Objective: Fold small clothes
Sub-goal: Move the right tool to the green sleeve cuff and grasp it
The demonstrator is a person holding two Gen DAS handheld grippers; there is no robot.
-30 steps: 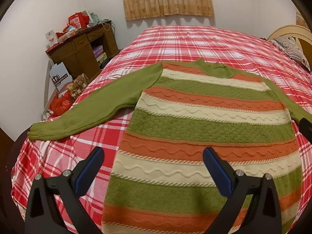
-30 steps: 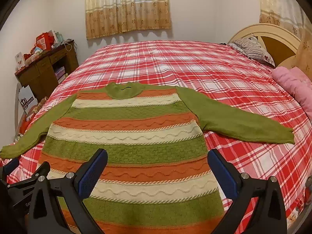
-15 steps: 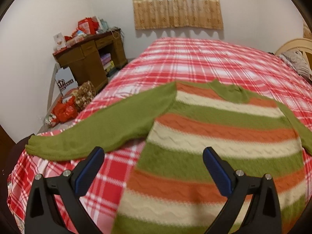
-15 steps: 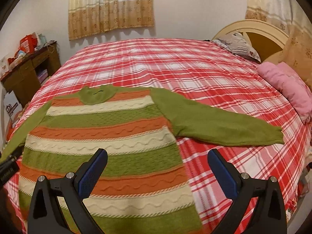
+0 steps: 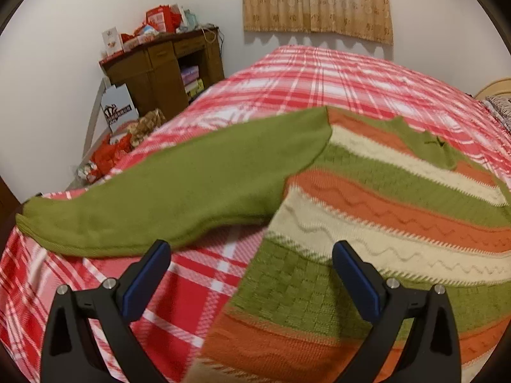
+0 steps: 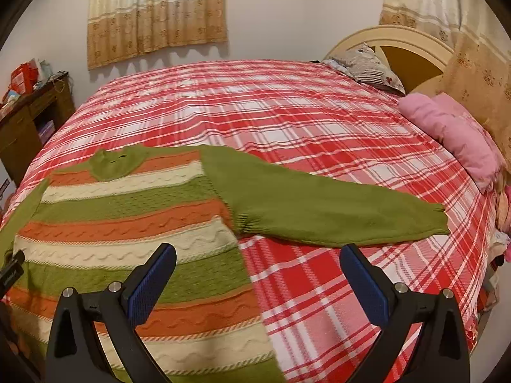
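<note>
A striped sweater (image 5: 392,210) in green, orange and cream lies flat on the red plaid bed (image 5: 319,79), sleeves spread out. Its left green sleeve (image 5: 166,191) reaches toward the bed's left edge. Its right green sleeve (image 6: 335,210) lies out to the right in the right wrist view, where the body (image 6: 121,233) is at left. My left gripper (image 5: 250,255) is open and empty, above the left armpit area. My right gripper (image 6: 258,258) is open and empty, above the right side edge below the sleeve.
A brown desk (image 5: 159,67) with red clutter stands by the left wall, with bags (image 5: 108,156) on the floor beside the bed. A pink pillow (image 6: 453,131), a patterned pillow (image 6: 373,70) and the headboard (image 6: 402,41) are at the right.
Both grippers have moved apart and forward: the left toward the left sleeve, the right toward the right sleeve. Both stay open. The sweater has not moved.
</note>
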